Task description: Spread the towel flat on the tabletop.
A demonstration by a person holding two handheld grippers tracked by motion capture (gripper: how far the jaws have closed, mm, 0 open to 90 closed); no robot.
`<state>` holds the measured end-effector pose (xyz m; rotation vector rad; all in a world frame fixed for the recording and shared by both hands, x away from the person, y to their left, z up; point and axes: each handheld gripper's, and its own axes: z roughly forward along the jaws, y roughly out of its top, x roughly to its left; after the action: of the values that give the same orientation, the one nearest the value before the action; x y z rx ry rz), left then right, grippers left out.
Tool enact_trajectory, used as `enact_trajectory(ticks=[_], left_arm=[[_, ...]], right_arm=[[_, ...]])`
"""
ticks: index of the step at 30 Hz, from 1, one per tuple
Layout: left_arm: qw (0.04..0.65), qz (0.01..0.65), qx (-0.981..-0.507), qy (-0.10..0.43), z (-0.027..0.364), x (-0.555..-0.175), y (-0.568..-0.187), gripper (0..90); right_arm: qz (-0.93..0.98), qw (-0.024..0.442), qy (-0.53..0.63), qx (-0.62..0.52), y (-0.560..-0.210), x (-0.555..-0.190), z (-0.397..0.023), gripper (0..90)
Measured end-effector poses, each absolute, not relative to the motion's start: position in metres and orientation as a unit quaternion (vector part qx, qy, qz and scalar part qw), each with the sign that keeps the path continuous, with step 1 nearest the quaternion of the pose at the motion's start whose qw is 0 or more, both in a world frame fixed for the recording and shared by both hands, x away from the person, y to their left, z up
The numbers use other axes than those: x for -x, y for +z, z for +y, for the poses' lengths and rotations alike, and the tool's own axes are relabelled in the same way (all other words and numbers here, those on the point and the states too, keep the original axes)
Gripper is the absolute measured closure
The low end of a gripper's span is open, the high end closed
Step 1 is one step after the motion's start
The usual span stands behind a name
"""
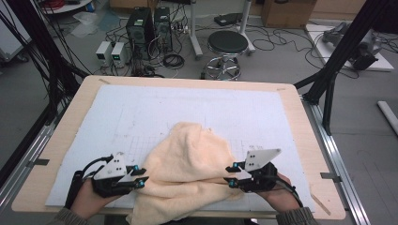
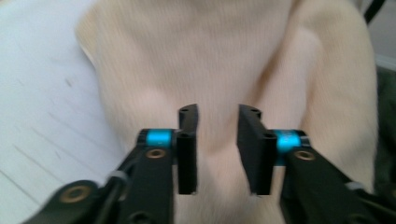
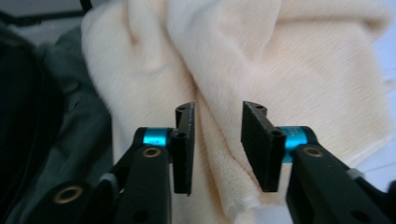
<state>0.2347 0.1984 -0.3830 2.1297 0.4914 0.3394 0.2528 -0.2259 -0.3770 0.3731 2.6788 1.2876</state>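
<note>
I am holding both tongs released — left gripper [image 1: 141,180] and right gripper [image 1: 230,177] flanking the towel [image 1: 187,164], apparently just clear of it.

A robotics lab or research workspace: a wooden work table [image 1: 300,117] topped with a white gridded mat [image 1: 141,112] stands on a grey floor strewn with cables [image 1: 277,40]. Beyond it sit two desktop computer towers [image 1: 141,26], bench power supplies [image 1: 111,52], a black round stool [image 1: 227,44], cardboard boxes [image 1: 287,11] and black metal frame struts [image 1: 345,47].
</note>
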Motion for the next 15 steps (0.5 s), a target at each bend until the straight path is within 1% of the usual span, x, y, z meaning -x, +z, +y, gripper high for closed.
enact_trajectory(ticks=[2, 5, 9, 10, 12, 14, 15], left_arm=[[0.461, 0.195, -0.853, 0.148, 0.190, -0.249, -0.377, 60.8], [0.461, 0.200, -0.849, 0.164, 0.177, -0.275, -0.376, 52.6], [0.450, 0.231, -0.847, 0.164, 0.164, -0.313, -0.389, 46.6], [0.448, 0.237, -0.847, 0.161, 0.163, -0.319, -0.393, 45.7], [0.444, 0.253, -0.849, 0.136, 0.160, -0.335, -0.404, 43.1], [0.426, 0.267, -0.856, 0.123, 0.158, -0.346, -0.415, 43.1], [0.419, 0.271, -0.860, 0.108, 0.157, -0.349, -0.419, 44.1]], right_arm=[[0.884, 0.080, 0.441, -0.132, -0.372, -0.263, -0.227, 62.2], [0.880, 0.095, 0.441, -0.147, -0.371, -0.285, -0.222, 59.9], [0.882, 0.098, 0.430, -0.167, -0.389, -0.323, -0.207, 54.0], [0.883, 0.096, 0.426, -0.172, -0.393, -0.330, -0.205, 52.8], [0.886, 0.090, 0.414, -0.188, -0.407, -0.347, -0.200, 50.7], [0.887, 0.082, 0.405, -0.206, -0.419, -0.360, -0.198, 49.5], [0.887, 0.076, 0.403, -0.212, -0.424, -0.364, -0.197, 49.7]])
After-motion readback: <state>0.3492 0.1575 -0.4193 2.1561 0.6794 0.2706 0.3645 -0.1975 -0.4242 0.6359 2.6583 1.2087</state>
